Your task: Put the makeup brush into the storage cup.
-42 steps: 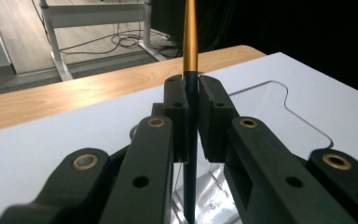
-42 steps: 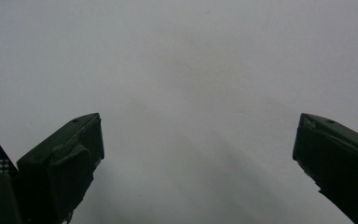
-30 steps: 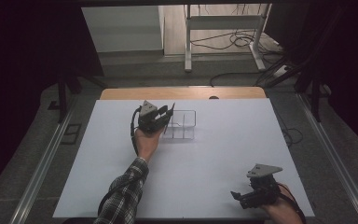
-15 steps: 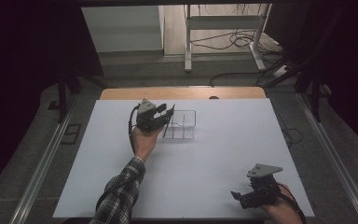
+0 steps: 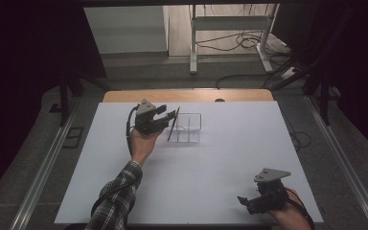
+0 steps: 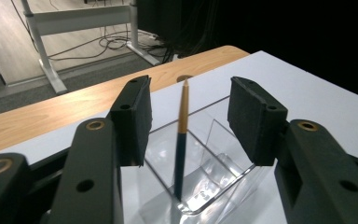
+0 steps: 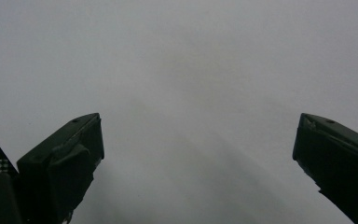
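Observation:
A clear plastic organizer [image 5: 192, 127] with several compartments stands on the white table [image 5: 211, 167] at mid-back. A thin pencil-like stick [image 5: 172, 128], dark below and orange at the top, stands leaning in its near left compartment. My left gripper [image 5: 170, 116] hovers at the stick's top, its jaws just opening. In the left gripper view the stick [image 6: 182, 122] rises from the organizer [image 6: 216, 156] between the two pads [image 6: 133, 116] without touching either. My right gripper [image 5: 245, 203] rests open at the table's front right, over bare table [image 7: 196, 70].
A wooden strip [image 5: 187, 96] runs along the table's far edge. Behind it on the floor stand a white desk frame [image 5: 230, 24] and loose cables [image 5: 239, 43]. Metal rails [image 5: 43, 167] flank the table on both sides.
The left gripper's jaws have spread apart and let go of the stick, which now stands in the organizer. The left hand has risen slightly. The right gripper has not moved.

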`<state>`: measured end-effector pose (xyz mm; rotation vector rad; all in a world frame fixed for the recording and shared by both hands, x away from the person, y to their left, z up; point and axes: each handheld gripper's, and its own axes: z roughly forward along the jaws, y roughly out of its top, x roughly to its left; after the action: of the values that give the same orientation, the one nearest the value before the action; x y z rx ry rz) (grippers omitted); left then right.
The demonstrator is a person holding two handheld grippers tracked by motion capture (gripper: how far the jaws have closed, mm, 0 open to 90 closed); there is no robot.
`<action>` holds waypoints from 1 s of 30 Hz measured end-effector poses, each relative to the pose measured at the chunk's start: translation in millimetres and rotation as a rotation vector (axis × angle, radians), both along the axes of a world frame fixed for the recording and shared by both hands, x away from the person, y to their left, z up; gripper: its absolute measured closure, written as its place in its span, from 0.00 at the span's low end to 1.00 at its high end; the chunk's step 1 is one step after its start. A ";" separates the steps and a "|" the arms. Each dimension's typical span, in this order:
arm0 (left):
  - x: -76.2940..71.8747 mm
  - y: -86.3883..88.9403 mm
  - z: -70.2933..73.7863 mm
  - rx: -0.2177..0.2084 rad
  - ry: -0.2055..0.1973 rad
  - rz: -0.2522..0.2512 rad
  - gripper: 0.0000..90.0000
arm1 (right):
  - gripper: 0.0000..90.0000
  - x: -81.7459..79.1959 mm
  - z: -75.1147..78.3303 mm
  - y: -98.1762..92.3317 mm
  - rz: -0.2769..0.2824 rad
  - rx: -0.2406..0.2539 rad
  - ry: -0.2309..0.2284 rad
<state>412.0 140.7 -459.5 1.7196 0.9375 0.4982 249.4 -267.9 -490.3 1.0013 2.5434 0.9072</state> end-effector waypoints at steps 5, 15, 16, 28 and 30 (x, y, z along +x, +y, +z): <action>-0.6 8.9 2.6 0.007 0.009 -0.019 0.51 | 0.02 0.1 -0.1 0.0 0.000 0.000 0.001; -6.3 14.5 6.9 0.044 0.015 -0.058 0.43 | 0.02 0.1 -0.2 -0.1 -0.003 -0.001 0.000; -7.2 15.0 7.3 0.047 0.012 -0.065 0.42 | 0.02 0.1 -0.2 -0.2 -0.003 -0.002 0.000; -13.7 20.1 9.5 0.046 0.043 -0.116 0.33 | 0.02 0.1 -0.6 -0.1 -0.003 -0.005 0.003; -15.3 19.8 10.7 0.059 0.045 -0.122 0.31 | 0.02 0.1 -0.6 -0.1 -0.002 -0.005 0.003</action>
<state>396.7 160.6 -448.7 1.8359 0.8510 0.4127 249.5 -268.0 -490.9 1.0050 2.5453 0.8993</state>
